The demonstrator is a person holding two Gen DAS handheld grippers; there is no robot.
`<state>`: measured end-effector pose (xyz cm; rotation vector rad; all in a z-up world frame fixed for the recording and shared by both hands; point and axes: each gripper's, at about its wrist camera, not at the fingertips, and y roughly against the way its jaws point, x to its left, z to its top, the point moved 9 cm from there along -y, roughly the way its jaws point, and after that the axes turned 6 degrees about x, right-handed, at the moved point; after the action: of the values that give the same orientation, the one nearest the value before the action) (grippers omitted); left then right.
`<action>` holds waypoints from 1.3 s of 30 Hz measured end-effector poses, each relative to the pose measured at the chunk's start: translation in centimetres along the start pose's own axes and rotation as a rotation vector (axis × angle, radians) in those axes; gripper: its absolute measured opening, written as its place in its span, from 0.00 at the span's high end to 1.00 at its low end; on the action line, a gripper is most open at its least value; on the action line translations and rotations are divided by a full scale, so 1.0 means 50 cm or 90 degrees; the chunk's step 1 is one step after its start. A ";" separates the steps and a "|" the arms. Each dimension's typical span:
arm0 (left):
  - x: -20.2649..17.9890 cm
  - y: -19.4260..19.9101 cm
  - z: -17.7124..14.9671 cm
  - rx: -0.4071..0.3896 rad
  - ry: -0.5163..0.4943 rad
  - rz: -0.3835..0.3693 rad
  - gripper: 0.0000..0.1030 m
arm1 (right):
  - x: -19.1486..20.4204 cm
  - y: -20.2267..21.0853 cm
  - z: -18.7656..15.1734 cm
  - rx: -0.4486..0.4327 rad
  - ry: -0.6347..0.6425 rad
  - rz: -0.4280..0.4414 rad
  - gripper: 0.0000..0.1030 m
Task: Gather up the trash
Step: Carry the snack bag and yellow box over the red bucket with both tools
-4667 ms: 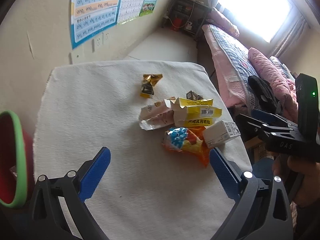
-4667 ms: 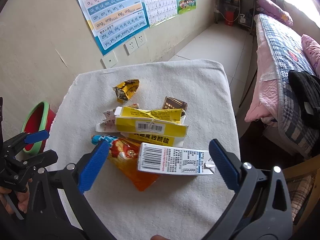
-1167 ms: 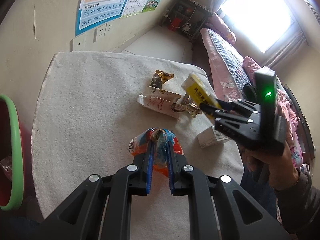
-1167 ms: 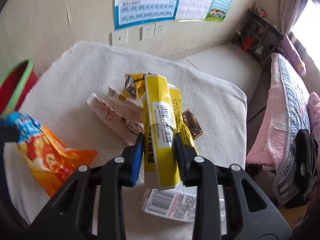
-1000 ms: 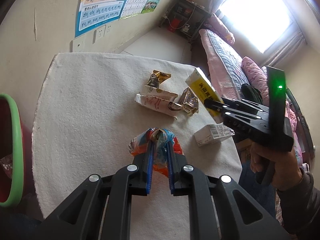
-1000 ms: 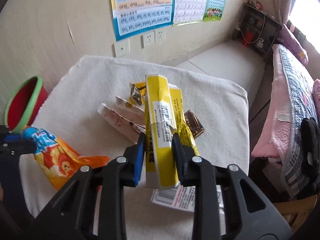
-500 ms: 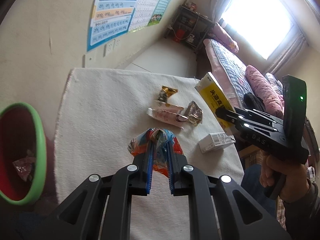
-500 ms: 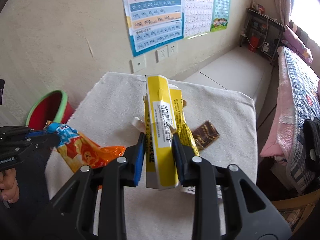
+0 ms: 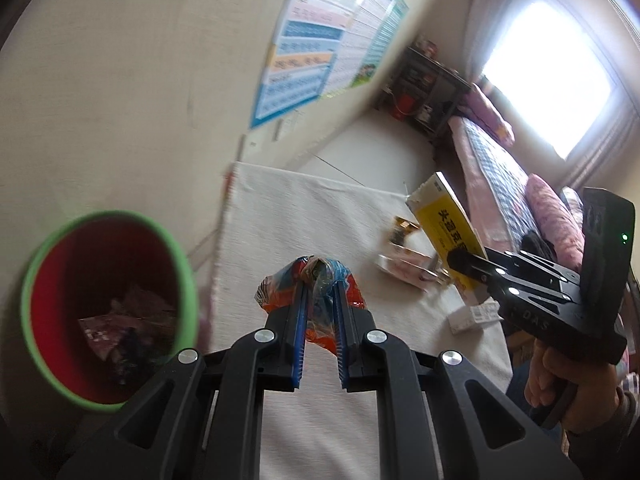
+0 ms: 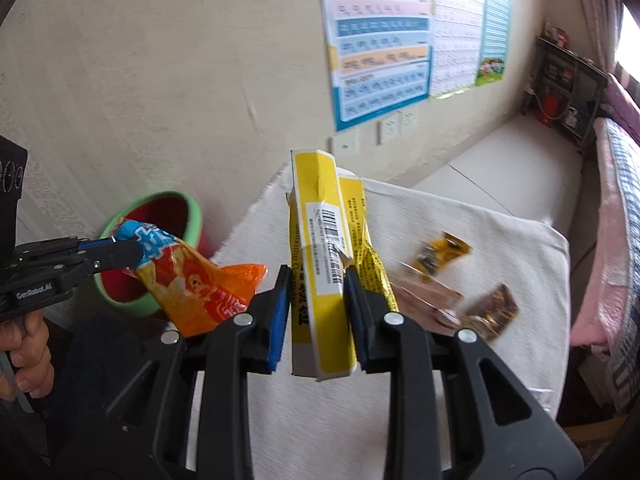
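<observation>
Trash fills both our claws: left gripper (image 9: 319,294) pinches the snack bag (image 9: 316,280), right gripper (image 10: 317,284) clamps the yellow box (image 10: 320,240), near the bin (image 9: 108,312).

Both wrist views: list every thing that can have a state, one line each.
Left gripper: shut on orange snack bag, lifted.
Right gripper: shut on yellow carton, upright, lifted.
Red bin: open, some trash inside.
White box: lying on the table.
Gold wrapper: crumpled, on the table.

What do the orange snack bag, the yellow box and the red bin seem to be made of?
Orange snack bag: glossy plastic film, crinkled and shiny. Yellow box: printed cardboard, probably, with creased flaps and a barcode label. Red bin: likely moulded plastic, with a smooth green rim.
</observation>
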<state>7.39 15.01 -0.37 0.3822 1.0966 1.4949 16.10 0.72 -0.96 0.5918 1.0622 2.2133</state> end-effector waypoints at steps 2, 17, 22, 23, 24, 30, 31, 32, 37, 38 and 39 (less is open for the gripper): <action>0.028 0.013 0.002 -0.007 0.012 0.009 0.90 | 0.032 -0.008 0.015 -0.002 0.009 0.010 0.74; 0.254 0.130 -0.006 -0.060 0.103 0.096 0.90 | 0.266 -0.077 0.081 0.004 0.087 0.093 0.74; 0.322 0.161 -0.016 -0.073 0.129 0.124 0.90 | 0.324 -0.101 0.093 0.014 0.107 0.117 0.74; 0.330 0.166 -0.018 -0.074 0.132 0.128 0.90 | 0.333 -0.106 0.094 0.016 0.111 0.121 0.74; 0.342 0.170 -0.020 -0.076 0.135 0.132 0.90 | 0.344 -0.112 0.096 0.018 0.115 0.125 0.74; 0.398 0.190 -0.032 -0.081 0.153 0.157 0.90 | 0.399 -0.151 0.102 0.035 0.130 0.146 0.74; 0.402 0.188 -0.031 -0.082 0.155 0.161 0.90 | 0.407 -0.158 0.101 0.038 0.132 0.148 0.74; 0.412 0.188 -0.033 -0.082 0.158 0.164 0.90 | 0.416 -0.165 0.100 0.042 0.134 0.151 0.74; 0.453 0.183 -0.047 -0.079 0.179 0.163 0.90 | 0.451 -0.195 0.094 0.058 0.146 0.160 0.74; 0.454 0.180 -0.048 -0.078 0.179 0.165 0.90 | 0.456 -0.199 0.094 0.059 0.148 0.161 0.74; 0.459 0.177 -0.050 -0.077 0.180 0.167 0.90 | 0.462 -0.207 0.094 0.063 0.150 0.163 0.74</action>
<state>-5.81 35.81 -2.38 0.2418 1.2025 1.8812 5.84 24.15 -3.57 0.5447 1.2829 2.5110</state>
